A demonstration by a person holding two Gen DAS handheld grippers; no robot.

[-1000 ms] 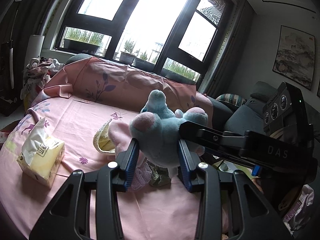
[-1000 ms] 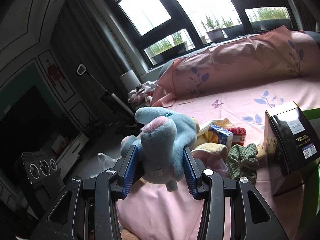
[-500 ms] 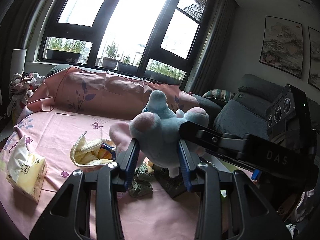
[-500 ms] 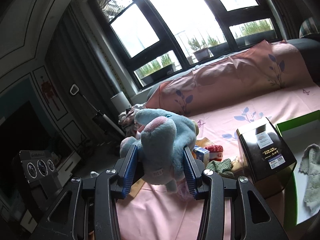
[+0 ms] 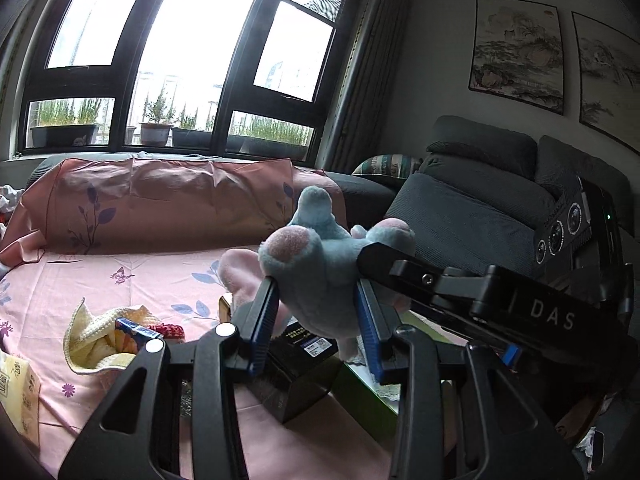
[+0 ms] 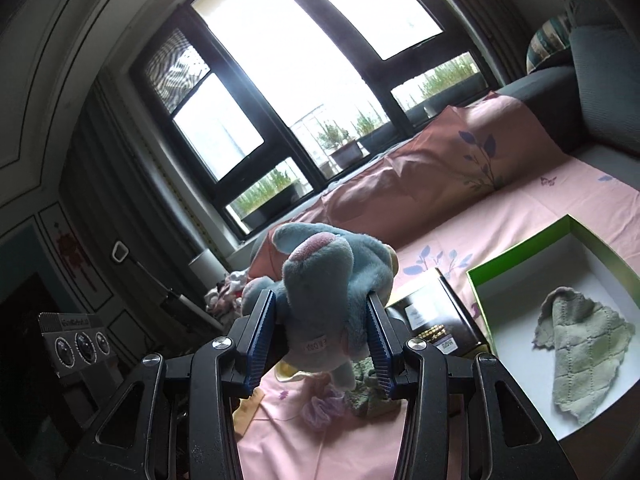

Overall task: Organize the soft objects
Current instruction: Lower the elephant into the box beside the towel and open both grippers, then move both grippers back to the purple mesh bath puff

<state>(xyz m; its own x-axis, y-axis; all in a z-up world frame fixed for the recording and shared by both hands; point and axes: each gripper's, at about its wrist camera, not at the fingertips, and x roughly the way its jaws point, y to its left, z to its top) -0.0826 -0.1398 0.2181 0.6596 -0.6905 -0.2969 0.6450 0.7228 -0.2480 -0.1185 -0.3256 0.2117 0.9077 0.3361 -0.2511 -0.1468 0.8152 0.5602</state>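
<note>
One soft item, a grey-green cloth (image 6: 584, 364), already lies in the green-rimmed box (image 6: 520, 248) near the right edge of the pink-sheeted bed (image 5: 132, 280). Both the left gripper (image 5: 316, 320) and the right gripper (image 6: 320, 332) have their jaws pinching the blue plush toy (image 6: 332, 284), held in the air above the bed, short of the box. Left on the sheet: a cream knit cloth (image 5: 96, 344), a green knit piece (image 6: 368, 396) and a lilac scrunchie (image 6: 320, 408), so I judge the sorting under halfway

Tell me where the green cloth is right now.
In the right wrist view, the green cloth lies at far right inside the green box, right of the black box.
</note>
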